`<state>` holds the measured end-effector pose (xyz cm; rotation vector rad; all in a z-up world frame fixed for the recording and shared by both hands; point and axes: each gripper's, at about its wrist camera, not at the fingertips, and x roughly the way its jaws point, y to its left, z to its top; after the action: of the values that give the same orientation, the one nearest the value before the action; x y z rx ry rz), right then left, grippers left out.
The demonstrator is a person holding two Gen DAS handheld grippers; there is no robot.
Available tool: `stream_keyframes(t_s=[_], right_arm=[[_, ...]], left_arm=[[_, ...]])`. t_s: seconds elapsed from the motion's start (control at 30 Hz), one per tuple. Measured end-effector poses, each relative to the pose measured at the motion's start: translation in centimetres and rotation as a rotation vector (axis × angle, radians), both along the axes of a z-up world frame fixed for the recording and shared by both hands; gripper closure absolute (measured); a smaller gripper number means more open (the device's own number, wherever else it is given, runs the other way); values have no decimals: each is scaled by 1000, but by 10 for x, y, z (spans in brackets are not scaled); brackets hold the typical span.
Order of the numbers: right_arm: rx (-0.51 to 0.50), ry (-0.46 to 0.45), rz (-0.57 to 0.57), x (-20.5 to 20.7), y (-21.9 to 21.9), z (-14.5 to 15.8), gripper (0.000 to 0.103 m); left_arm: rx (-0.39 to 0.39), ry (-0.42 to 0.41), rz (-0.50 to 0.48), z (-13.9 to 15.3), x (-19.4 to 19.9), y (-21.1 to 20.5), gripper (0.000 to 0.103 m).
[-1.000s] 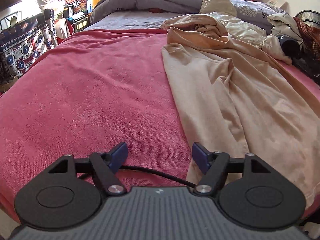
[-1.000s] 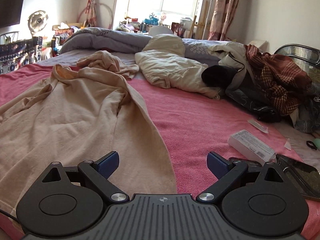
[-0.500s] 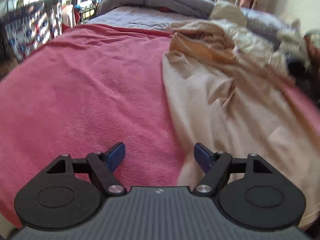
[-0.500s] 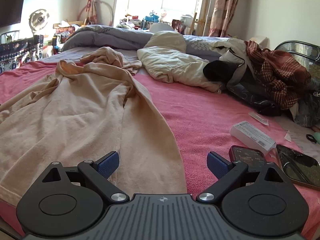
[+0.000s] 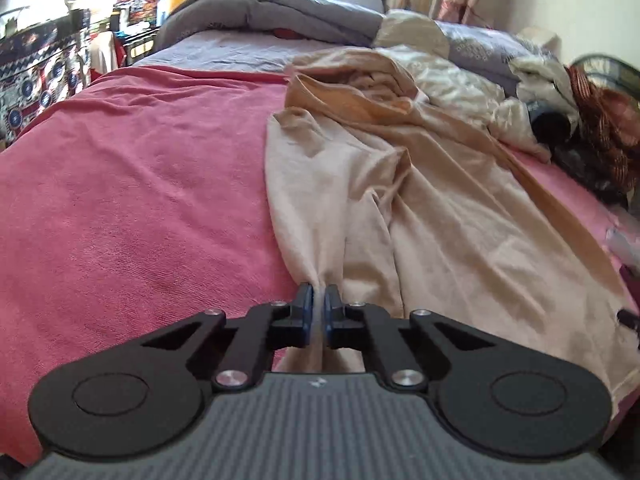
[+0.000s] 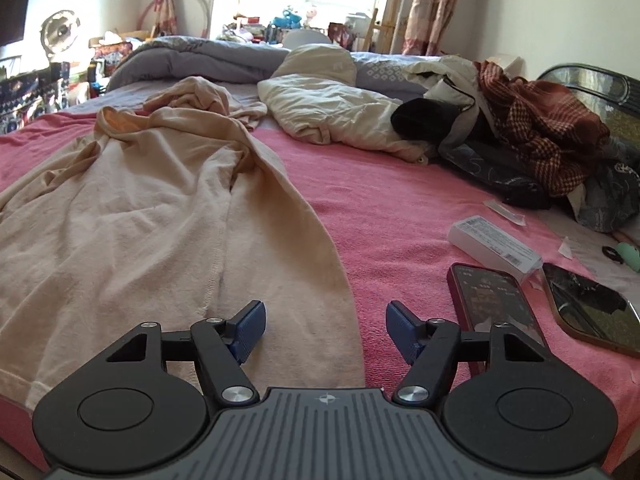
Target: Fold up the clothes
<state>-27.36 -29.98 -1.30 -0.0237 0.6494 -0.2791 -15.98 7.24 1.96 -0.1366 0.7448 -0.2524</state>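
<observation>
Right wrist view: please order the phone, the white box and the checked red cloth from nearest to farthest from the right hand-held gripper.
1. Phone: just right of the open right hand-held gripper.
2. White box: behind the phone, farther right.
3. Checked red cloth: far right, on the pile.

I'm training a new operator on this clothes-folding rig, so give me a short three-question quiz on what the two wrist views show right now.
1. True or false: the left gripper is shut on the near edge of the beige garment.
2. Multiple choice: the right gripper is A) shut on the garment, B) open above the garment's right near edge, C) shut on the phone.
3. Fill in: the garment lies on a ____ blanket.

Key
1. True; cloth bunches between the closed blue pads.
2. B; its pads stand wide apart, and the phone lies untouched to its right.
3. Pink.
</observation>
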Motion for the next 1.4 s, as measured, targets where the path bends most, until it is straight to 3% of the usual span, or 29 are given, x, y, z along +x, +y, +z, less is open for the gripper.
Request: stream_keyframes(t_s=[0.13, 0.23, 0.33, 0.47, 0.53, 0.6, 0.73, 0.8, 0.9, 0.97, 1.0, 1.03, 1.07, 1.1, 1.13, 1.17, 1.2, 1.27, 1.4], right_arm=[[30, 1, -22, -3, -10, -1, 31], [42, 8, -18, -2, -12, -3, 28], [43, 12, -7, -1, -9, -4, 24], [27, 36, 23, 3, -3, -10, 22], [26, 41, 28, 6, -2, -9, 22], [31, 35, 27, 6, -3, -6, 24], [3, -2, 4, 1, -11, 8, 24], [-2, 4, 5, -1, -16, 13, 24], [26, 31, 29, -4, -24, 12, 24], [77, 57, 49, -3, -26, 5, 25], [110, 72, 60, -1, -26, 0, 28], [165, 88, 77, 1, -26, -5, 43], [199, 87, 75, 0, -23, -8, 50], [223, 80, 65, -1, -20, -10, 52], [213, 77, 65, -2, -16, -9, 65], [189, 76, 70, -3, -11, -6, 91], [166, 67, 54, -3, -11, -2, 98], [113, 39, 7, -4, -13, 10, 97], [-97, -35, -78, 3, -30, 40, 98]], left_arm=[[-8, -157, 246, 42, 9, 55, 101], [19, -195, 355, 66, 28, 94, 101], [189, -205, 419, 73, 48, 114, 100], [460, -172, 490, 57, 79, 124, 100], [497, -144, 521, 49, 91, 132, 100], [437, -125, 528, 47, 93, 137, 100], [330, -191, 295, 49, 52, 119, 99], [335, -218, 139, 46, 23, 95, 95], [281, -186, -108, 31, -24, 59, 76], [247, -131, -203, 17, -41, 34, 74], [246, -118, -222, 10, -46, 23, 74], [251, -106, -232, 3, -48, 16, 75], [253, -91, -232, -3, -49, 9, 74], [253, -75, -228, -9, -49, 3, 74], [271, -61, -221, -15, -50, -2, 74], [296, -46, -213, -22, -50, -6, 73], [321, -32, -205, -28, -51, -10, 72], [337, -47, -201, -32, -54, -11, 73], [323, -38, -195, -32, -55, -2, 72]])
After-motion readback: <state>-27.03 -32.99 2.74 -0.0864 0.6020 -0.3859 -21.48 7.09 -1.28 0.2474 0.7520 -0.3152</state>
